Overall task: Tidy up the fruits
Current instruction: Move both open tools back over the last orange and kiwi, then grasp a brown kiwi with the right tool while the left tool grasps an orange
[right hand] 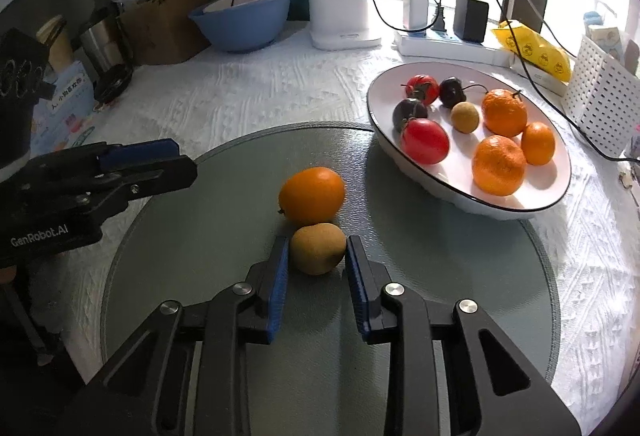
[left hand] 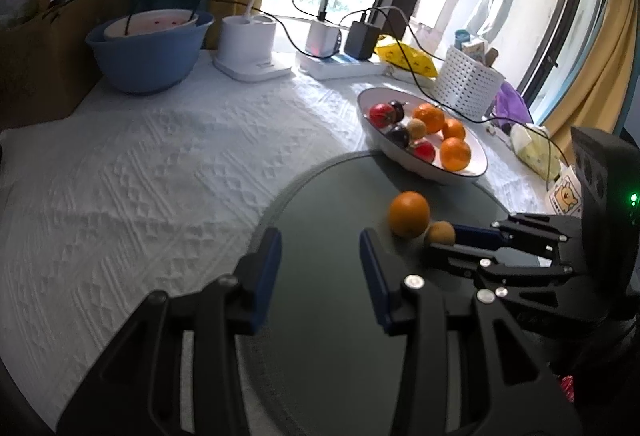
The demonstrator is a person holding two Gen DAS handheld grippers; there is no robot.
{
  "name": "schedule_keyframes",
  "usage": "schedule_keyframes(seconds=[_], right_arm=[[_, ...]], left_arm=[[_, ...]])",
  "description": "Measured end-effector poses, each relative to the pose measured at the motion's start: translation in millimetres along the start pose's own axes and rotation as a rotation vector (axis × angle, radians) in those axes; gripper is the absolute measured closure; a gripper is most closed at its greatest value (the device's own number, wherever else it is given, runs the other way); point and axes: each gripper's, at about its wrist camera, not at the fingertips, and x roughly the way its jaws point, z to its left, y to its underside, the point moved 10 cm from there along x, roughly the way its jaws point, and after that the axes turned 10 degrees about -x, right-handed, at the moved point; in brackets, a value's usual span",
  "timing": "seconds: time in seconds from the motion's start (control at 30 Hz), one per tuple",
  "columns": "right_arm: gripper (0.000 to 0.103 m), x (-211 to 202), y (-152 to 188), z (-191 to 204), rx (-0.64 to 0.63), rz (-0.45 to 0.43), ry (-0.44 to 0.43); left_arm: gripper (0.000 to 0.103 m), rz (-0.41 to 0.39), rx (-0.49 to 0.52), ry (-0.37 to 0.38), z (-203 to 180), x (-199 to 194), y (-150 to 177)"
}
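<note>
A small brown fruit (right hand: 317, 253) lies on the round grey mat (right hand: 224, 204), touching an orange (right hand: 312, 195) behind it. My right gripper (right hand: 317, 251) has its blue pads on both sides of the brown fruit and is shut on it. In the left wrist view the right gripper (left hand: 444, 238) holds the brown fruit (left hand: 440, 233) beside the orange (left hand: 409, 214). My left gripper (left hand: 320, 250) is open and empty over the mat (left hand: 320, 204). The white oval plate (right hand: 400, 152) holds several oranges, red and dark fruits and one brown fruit.
A blue bowl (right hand: 244, 18), white charger stand (right hand: 340, 20), power strip (right hand: 448, 46) with cables, yellow bag (right hand: 532, 50) and white perforated basket (right hand: 604, 92) line the table's back and right. A cardboard box (right hand: 168, 24) and steel mug (right hand: 106, 52) stand at the left.
</note>
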Motion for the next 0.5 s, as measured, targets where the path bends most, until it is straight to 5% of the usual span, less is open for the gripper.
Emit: schedule_keyframes(seconds=[0.5], right_arm=[[0.073,-21,17,-41,0.084,-0.046,0.019]], left_arm=[[0.057,0.052,0.077,0.018,-52,26,1]])
